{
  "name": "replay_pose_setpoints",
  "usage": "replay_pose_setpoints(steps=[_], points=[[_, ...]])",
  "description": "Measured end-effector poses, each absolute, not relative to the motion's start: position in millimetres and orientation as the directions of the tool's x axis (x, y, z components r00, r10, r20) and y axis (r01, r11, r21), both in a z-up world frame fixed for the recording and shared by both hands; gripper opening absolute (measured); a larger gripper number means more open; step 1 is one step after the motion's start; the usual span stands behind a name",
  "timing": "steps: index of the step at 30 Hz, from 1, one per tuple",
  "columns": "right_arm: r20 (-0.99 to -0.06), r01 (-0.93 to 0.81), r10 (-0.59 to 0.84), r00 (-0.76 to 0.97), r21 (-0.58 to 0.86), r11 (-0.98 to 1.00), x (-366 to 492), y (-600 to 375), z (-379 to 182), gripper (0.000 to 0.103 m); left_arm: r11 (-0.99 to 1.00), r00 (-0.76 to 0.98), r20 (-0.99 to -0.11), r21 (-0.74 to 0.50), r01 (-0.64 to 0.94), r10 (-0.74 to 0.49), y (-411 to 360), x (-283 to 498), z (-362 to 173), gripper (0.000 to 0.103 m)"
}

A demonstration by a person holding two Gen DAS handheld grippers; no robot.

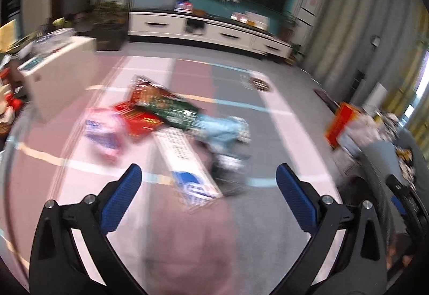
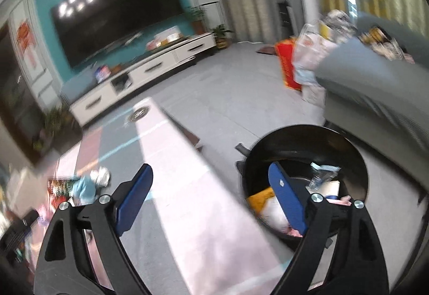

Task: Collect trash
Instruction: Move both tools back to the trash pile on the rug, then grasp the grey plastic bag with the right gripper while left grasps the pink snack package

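- Blue ribbed pads line the fingers of the left gripper [image 1: 208, 178], which is spread wide with nothing between the fingers; it hangs over the striped pink and grey rug [image 1: 268, 214].
- Trash lies in a loose pile on the rug ahead of the left gripper: a long white and blue flat carton [image 1: 185, 158], a green crinkled foil packet [image 1: 171, 109], a red glossy packet [image 1: 139, 120], a pink and blue soft pouch [image 1: 103, 134] and a pale blue crumpled wrapper [image 1: 222, 128]. The pieces overlap one another; their exact edges are blurred.
- Around the pile the rug has open room on all sides, up to its far edge near the round patterned floor drain [image 1: 259, 84].
- Smooth blue pads show on the right gripper [image 2: 210, 174], also released and holding nothing. Its right finger stands in front of the round black plastic bin [image 2: 356, 158].
- Inside the bin lie a yellow wrapper [image 2: 258, 199], white crumpled paper [image 2: 274, 211] and a clear plastic piece [image 2: 321, 177].
- Grey carpet floor [image 2: 241, 85] runs free between the bin and the low white TV cabinet [image 2: 150, 70]; a grey sofa [image 2: 362, 72] stands close behind the bin.
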State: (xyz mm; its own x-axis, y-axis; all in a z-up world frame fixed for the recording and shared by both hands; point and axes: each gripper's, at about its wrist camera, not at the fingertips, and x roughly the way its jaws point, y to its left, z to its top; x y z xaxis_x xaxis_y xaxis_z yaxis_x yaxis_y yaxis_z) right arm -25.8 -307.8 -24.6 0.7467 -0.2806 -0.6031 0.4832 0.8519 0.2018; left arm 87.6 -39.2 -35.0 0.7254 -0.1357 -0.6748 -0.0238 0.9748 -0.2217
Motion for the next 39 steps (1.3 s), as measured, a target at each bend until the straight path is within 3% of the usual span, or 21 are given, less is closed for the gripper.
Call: replay_pose_setpoints(steps=[4, 7, 15, 22, 28, 34, 39], points=[[-0.620, 0.361, -0.204, 0.758, 0.138, 0.922, -1, -261, -23, 0.089, 0.948, 0.730, -0.682, -0.257, -0.187, -0.041, 20, 102, -43, 0.100], [-0.610, 0.194, -0.032, 0.791, 0.201, 0.960, 20, -221, -10, 0.089, 0.950, 0.754, -0.655, -0.258, -0.176, -0.038, 45, 107, -37, 0.100], [-0.653, -0.045, 0.100, 0.751, 0.100, 0.994, 101, -129, -4, 0.089, 0.922, 0.697, -0.716, -0.294, -0.253, -0.037, 92, 122, -58, 0.100], [-0.727, -0.042, 0.065, 0.683, 0.050, 0.998, 133, -105, -60, 0.089, 0.908, 0.684, -0.728, -0.310, -0.282, -0.036, 110, 130, -76, 0.100], [-0.783, -0.023, 0.095, 0.615, 0.102, 0.994, 143, -109, -90, 0.089, 0.882, 0.690, -0.723, -0.345, -0.321, -0.032, 125, 138, -87, 0.100], [-0.798, -0.013, 0.120, 0.591, 0.139, 0.990, 146, -111, -101, 0.089, 0.862, 0.714, -0.689, -0.431, -0.266, -0.124, 119, 158, -97, 0.100], [-0.818, 0.009, 0.093, 0.568, 0.120, 0.993, 147, -113, -110, 0.088, 0.898, 0.667, -0.738, -0.356, -0.258, -0.101, 100, 174, -115, 0.097]])
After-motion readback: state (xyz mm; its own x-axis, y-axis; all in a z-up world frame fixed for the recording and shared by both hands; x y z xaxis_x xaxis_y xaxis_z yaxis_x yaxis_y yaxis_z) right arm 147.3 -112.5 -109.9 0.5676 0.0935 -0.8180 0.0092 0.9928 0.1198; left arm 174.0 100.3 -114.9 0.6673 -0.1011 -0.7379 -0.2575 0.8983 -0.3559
